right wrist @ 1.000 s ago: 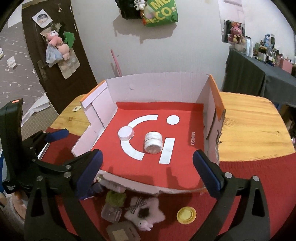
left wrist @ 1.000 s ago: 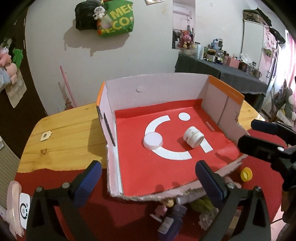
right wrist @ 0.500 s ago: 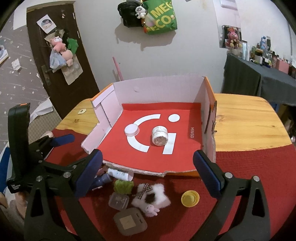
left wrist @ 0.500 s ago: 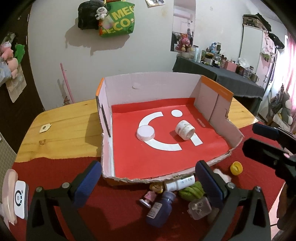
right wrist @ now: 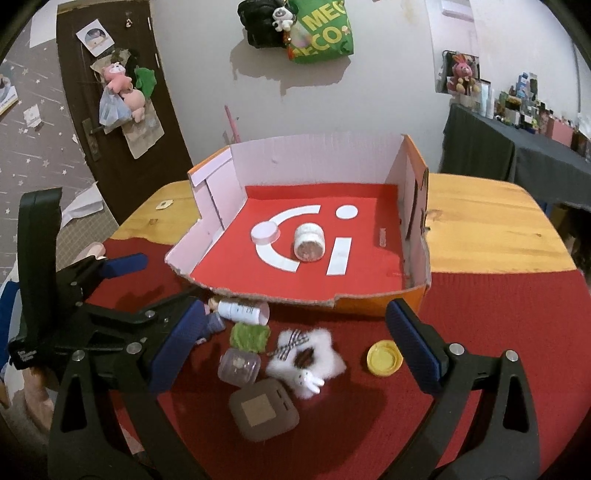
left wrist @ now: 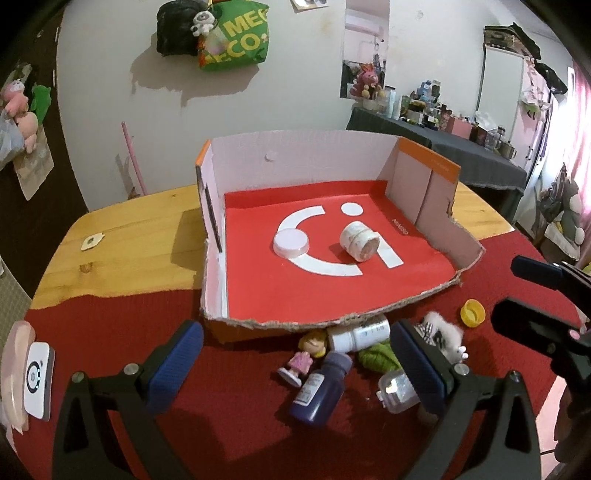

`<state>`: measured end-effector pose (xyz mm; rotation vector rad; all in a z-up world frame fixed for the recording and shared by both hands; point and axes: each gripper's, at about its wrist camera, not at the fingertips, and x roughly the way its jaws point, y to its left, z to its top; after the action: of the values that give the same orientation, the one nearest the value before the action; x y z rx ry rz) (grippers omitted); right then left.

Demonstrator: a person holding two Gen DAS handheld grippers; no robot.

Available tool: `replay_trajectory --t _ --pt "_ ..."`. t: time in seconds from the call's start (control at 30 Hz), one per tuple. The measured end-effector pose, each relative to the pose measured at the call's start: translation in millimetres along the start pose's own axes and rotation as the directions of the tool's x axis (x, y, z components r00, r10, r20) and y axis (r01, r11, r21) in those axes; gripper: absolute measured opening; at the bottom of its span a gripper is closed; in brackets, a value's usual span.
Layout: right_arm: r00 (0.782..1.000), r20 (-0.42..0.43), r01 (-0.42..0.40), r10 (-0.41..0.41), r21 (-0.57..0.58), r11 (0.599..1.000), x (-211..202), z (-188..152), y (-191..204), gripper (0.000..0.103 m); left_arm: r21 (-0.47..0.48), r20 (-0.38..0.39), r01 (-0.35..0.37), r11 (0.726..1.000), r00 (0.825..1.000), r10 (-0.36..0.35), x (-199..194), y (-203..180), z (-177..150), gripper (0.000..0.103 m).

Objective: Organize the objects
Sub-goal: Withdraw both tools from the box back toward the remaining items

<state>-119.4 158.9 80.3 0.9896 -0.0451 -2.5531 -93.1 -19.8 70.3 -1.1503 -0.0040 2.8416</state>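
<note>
An open cardboard box (left wrist: 303,173) (right wrist: 314,155) with a red floor holds a white round lid (left wrist: 291,242) (right wrist: 264,232) and a white jar on its side (left wrist: 359,243) (right wrist: 309,243). In front of it on the red cloth lie a doll (left wrist: 307,352), a white bottle (left wrist: 360,335) (right wrist: 243,311), a dark blue bottle (left wrist: 320,387), a green knit piece (right wrist: 249,336), a clear jar (right wrist: 239,366), a white plush (right wrist: 304,360), a yellow cap (left wrist: 473,313) (right wrist: 384,357) and a brown square case (right wrist: 263,410). My left gripper (left wrist: 295,365) and right gripper (right wrist: 295,349) are open and empty above these.
A wooden table (left wrist: 129,243) (right wrist: 487,225) carries the red cloth (left wrist: 110,325). A white device (left wrist: 36,378) lies at the left edge. A dark side table with clutter (left wrist: 443,136) stands at the back right. Bags hang on the wall (right wrist: 314,26).
Both grippers have pulled back from over the box toward me. The loose items in front of the box have come into view. Nothing was picked up.
</note>
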Motion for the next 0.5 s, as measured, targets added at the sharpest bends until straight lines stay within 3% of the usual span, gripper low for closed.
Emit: replay_trajectory --t 0.5 --pt "0.999 -0.043 0.027 -0.027 -0.002 1.000 1 -29 5 0.100 -0.017 -0.025 0.029 0.999 0.999 -0.029 0 2 -25 0.102"
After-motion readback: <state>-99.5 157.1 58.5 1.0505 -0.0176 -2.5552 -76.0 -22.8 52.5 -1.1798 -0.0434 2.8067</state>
